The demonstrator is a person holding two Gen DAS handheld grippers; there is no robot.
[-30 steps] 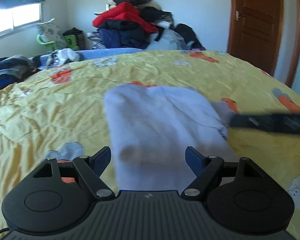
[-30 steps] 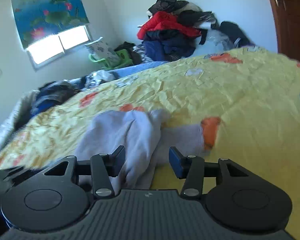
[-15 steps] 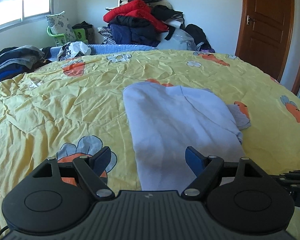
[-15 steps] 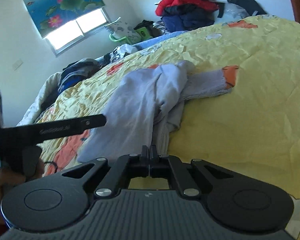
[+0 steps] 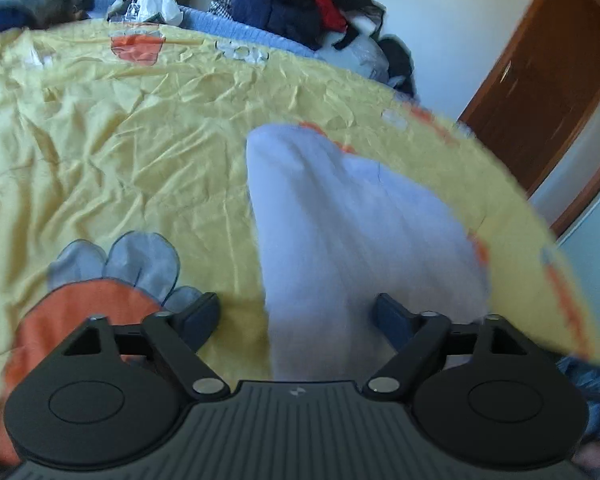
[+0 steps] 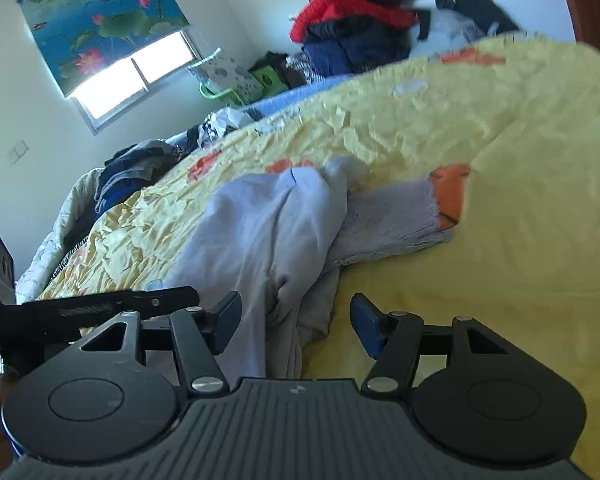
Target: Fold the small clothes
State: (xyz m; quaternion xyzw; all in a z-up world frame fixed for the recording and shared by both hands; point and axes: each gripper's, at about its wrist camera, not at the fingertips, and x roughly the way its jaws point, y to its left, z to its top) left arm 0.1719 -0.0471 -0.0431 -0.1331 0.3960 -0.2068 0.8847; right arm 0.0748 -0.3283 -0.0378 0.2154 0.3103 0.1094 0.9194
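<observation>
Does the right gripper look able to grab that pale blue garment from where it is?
Probably yes. The right gripper stands open, nothing pinched, over the near edge of the pale blue garment, which lies uncovered on the yellow bedspread.

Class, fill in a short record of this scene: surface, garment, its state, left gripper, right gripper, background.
surface: yellow bedspread
garment: pale lilac top
state: partly folded, one sleeve sticking out sideways
left gripper: open, jaws just widened, over the top's near end
right gripper: open, jaws just reopened, astride the top's bunched edge
background: clothes pile, window
</observation>
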